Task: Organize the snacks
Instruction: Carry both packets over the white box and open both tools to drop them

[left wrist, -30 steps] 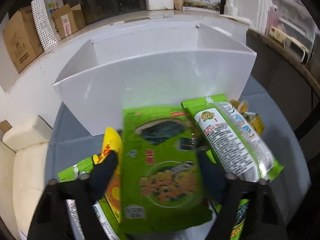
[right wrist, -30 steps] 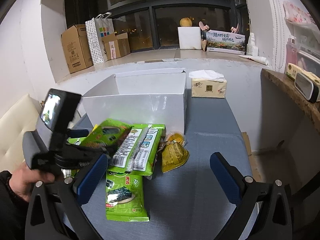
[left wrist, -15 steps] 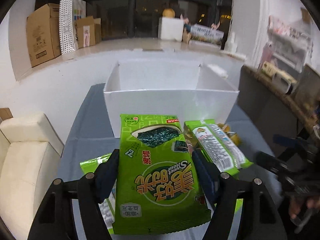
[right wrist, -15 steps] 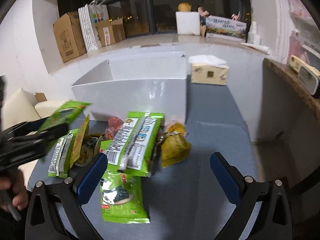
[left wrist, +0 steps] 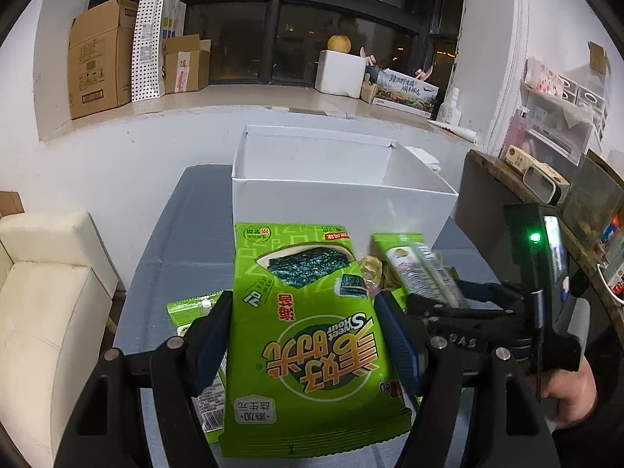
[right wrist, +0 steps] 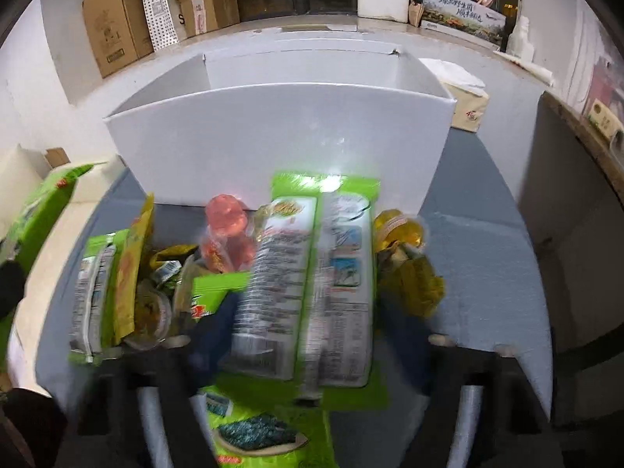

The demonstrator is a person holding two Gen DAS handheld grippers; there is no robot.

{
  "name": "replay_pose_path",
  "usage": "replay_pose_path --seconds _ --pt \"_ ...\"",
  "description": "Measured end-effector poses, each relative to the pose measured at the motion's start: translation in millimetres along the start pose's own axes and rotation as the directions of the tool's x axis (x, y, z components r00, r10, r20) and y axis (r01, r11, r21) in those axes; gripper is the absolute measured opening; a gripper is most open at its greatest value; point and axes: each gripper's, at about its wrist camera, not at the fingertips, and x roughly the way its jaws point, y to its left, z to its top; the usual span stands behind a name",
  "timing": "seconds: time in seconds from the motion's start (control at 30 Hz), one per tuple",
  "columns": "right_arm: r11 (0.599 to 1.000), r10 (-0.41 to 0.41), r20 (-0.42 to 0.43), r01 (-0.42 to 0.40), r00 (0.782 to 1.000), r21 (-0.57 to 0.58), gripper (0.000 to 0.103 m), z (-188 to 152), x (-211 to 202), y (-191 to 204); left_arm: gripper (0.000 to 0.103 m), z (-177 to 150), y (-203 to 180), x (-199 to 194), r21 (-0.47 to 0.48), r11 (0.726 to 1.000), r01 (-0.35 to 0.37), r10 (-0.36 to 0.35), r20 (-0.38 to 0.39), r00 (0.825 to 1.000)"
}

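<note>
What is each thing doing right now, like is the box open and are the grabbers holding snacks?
White box: open on top, inside hidden.
Left gripper: shut on the seaweed pack, held above the table.
Right gripper: jaws around the long green pack; too blurred to tell if it grips.
Pink jelly cup: lying in the pile.
Yellow jelly cup: on the table beside the long pack.

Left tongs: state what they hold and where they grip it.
The left tongs hold a green seaweed snack packet, clamped by its two long side edges near the lower half, face up, short of the white box.
</note>
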Motion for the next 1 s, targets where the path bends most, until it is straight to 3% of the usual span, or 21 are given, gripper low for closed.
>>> replay_pose_path --seconds 0.07,0.2,0.3,0.37,0.43,0.6,0.7,0.8,0.87,0.9,0.93,1.0 --pt "0.999 0.008 0.008 -0.008 1.000 0.034 0.072 -2 -5 -10 0.076 0 0 0 -0.002 1.000 0.002 -0.002 0.002 1.000" --pt "0.987 0.099 0.019 -0.101 0.995 0.122 0.072 -11 -23 -27 0.076 1 -1 -2 0.004 1.000 0.010 -0.010 0.012 1.000" --pt "0.978 0.141 0.126 -0.157 0.982 0.134 0.072 -12 -58 -35 0.076 10 -1 -6 0.004 1.000 0.020 -0.020 0.041 0.999" --pt "0.981 0.128 0.194 -0.153 0.973 0.118 0.072 -3 -77 -37 0.076 23 -4 -6 0.011 1.000 0.013 -0.013 0.063 0.998" --pt "0.988 0.100 0.241 -0.124 0.965 0.090 0.072 13 -87 -37 0.076 41 -6 -2 0.022 1.000 0.002 -0.004 0.081 0.997" --pt "0.990 0.108 0.250 -0.126 0.962 0.056 0.072 70 -80 -40 0.076 96 -10 24 0.054 0.998 -0.027 0.022 0.100 0.995" --pt "0.993 0.103 0.249 -0.115 0.963 0.031 0.072 112 -62 -34 0.077 130 -9 56 0.077 0.995 -0.063 0.057 0.079 0.995" --pt "0.988 0.146 0.215 -0.155 0.966 0.026 0.074 151 -35 -33 0.077 158 -6 91 0.083 0.994 -0.078 0.076 0.033 0.997" --pt "0.986 0.147 0.190 -0.159 0.971 0.048 0.080 165 -22 -37 0.087 168 -3 110 0.084 0.993 -0.088 0.087 0.018 0.996" --pt "0.984 0.154 0.183 -0.167 0.971 0.061 0.086 172 -16 -40 0.103 171 -1 119 0.089 0.991 -0.098 0.097 0.008 0.995" --pt "0.982 0.162 0.183 -0.177 0.970 0.067 0.096 174 -14 -42 0.103 172 0 125 0.091 0.989 -0.118 0.117 0.015 0.993" --pt "0.977 0.178 0.194 -0.197 0.965 0.082 0.103 178 -13 -46 0.103 171 2 130 0.088 0.988 -0.131 0.130 0.015 0.991"
